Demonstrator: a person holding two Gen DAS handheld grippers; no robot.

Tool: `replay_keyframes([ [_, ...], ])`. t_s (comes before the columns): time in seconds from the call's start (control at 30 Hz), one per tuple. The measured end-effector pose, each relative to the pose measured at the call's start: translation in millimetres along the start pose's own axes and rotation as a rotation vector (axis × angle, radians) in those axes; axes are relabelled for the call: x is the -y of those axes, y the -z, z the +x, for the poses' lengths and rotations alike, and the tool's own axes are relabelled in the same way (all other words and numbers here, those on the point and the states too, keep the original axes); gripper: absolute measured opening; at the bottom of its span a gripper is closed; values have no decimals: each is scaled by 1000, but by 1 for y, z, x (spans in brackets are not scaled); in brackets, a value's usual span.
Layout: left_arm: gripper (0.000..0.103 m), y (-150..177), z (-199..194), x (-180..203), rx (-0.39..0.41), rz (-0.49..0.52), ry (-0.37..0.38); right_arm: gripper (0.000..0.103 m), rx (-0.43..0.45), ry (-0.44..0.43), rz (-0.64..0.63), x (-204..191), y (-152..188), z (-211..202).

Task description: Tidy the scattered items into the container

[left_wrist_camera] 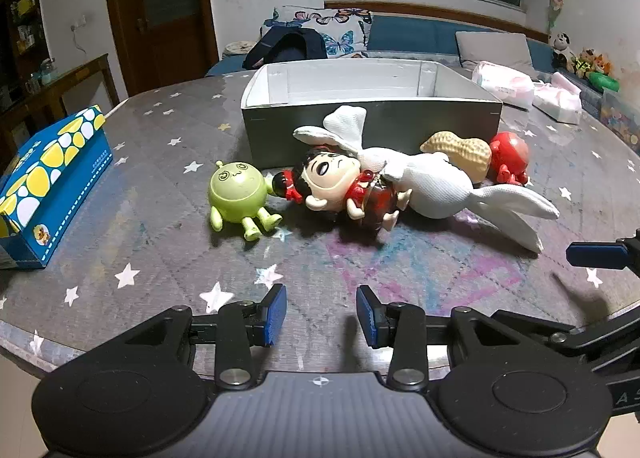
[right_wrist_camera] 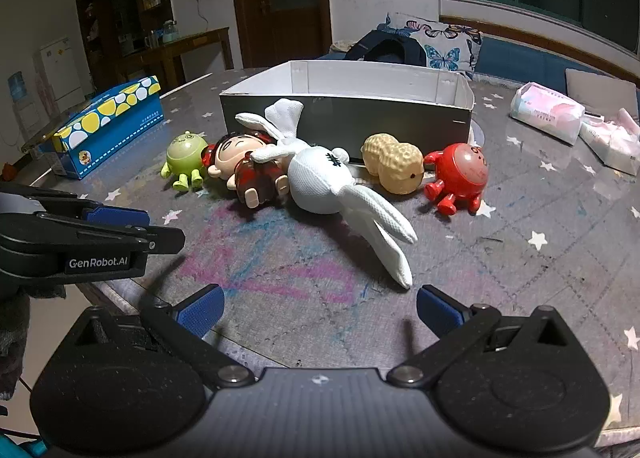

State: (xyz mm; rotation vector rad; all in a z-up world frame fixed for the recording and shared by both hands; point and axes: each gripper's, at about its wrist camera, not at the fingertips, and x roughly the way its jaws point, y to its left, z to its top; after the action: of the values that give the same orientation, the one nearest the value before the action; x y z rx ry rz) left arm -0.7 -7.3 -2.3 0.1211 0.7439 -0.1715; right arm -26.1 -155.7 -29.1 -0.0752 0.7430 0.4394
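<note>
Toys sat ahead of both grippers, left gripper [left_wrist_camera: 321, 315] and right gripper [right_wrist_camera: 318, 312] parted, empty; only right view showed red toy [right_wrist_camera: 458, 177] whole.

Two black handheld tools, the left tool [left_wrist_camera: 321, 316] and the right tool [right_wrist_camera: 318, 308], carry ribbed blue pads [left_wrist_camera: 276, 314] on jointed arms with silver screws; white lettering on the left one's side reads "GenRobot.AI".

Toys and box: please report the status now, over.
Left gripper and right gripper open, both empty. Box holds nothing visible; five toys lie before it. White plush overlaps the doll.
</note>
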Motion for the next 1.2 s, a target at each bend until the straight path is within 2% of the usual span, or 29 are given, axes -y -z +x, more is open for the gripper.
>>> replay_keyframes([
  [0.57, 41, -1, 1, 5, 20, 8, 6, 103, -16, -1, 5, 2, -1, 5],
  [0.83, 41, -2, 1, 8, 105, 22, -11, 103, -18, -3, 6, 3, -2, 6],
  [1.03, 41, -5, 4, 8, 30, 21, -6, 103, -24, -5, 4, 3, -3, 8],
  [1.2, 41, -7, 3, 8, 39, 11, 6, 103, -24, -8, 5, 3, -4, 9],
])
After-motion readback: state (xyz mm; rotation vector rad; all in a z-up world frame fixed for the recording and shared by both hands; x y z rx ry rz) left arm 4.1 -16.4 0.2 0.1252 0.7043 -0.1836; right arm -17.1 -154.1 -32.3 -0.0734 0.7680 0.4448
